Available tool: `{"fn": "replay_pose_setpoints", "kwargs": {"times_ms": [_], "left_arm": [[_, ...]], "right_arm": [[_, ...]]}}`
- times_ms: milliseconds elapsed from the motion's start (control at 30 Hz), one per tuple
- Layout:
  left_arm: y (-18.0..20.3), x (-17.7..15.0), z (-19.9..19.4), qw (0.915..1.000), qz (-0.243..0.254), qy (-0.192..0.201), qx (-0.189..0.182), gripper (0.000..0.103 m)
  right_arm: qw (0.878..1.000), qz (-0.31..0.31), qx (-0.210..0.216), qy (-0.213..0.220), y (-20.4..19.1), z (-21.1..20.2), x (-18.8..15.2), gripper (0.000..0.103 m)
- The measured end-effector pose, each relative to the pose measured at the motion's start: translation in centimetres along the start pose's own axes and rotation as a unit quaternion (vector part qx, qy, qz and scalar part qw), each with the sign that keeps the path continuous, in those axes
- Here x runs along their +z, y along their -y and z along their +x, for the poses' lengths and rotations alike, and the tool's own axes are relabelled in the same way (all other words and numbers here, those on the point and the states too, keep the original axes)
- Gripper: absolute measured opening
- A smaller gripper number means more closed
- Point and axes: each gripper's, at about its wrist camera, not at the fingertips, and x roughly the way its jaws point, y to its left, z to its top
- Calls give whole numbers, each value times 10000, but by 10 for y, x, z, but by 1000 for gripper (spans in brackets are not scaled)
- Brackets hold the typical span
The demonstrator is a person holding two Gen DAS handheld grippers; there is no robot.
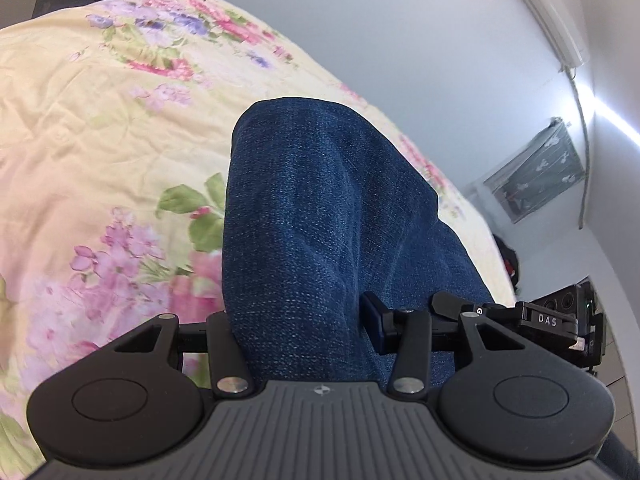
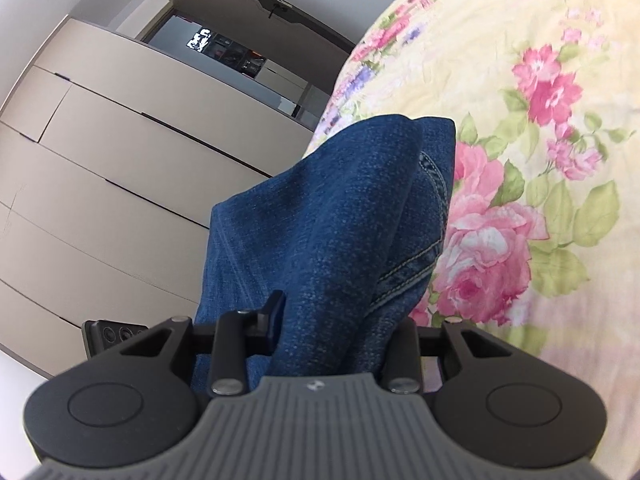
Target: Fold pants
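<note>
Pants stitching only in right view.

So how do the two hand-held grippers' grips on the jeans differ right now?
The left hand-held gripper holds plain denim with no seams showing; the right hand-held gripper holds a bunch that shows stitched seams. The left's view has the wall beyond the bedspread; the right's has cabinets. Both are shut on the jeans, lifted over the floral bedspread.
</note>
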Motion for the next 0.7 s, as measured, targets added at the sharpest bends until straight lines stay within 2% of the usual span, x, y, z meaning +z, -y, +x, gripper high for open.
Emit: {"fn": "replay_pose_setpoints", "kwargs": {"times_ms": [200, 300, 333, 400, 467, 533, 700], "left_arm": [[-59, -6, 43, 9983, -336, -361, 308, 54], [-83, -22, 58, 9973, -488, -361, 416, 75], [-87, -25, 57, 9974, -509, -321, 395, 77], [-89, -24, 55, 9972, -589, -338, 316, 76], [-85, -24, 52, 9973, -525, -341, 386, 76], [-81, -25, 49, 9972, -507, -310, 458, 78], [-79, -32, 35, 9970, -438, -275, 581, 80]], "right_arm": [[9993, 241, -206, -188, 53, 73, -1, 32], [9988, 229, -350, -242, 75, 102, -9, 36], [9989, 275, -309, -234, 83, 108, -12, 37], [9987, 399, -236, -187, 91, 113, -14, 40], [9986, 445, -209, -186, 93, 113, -13, 39], [9984, 392, -326, -232, 91, 113, -12, 41], [9960, -94, -789, -399, 77, 97, -19, 52]]}}
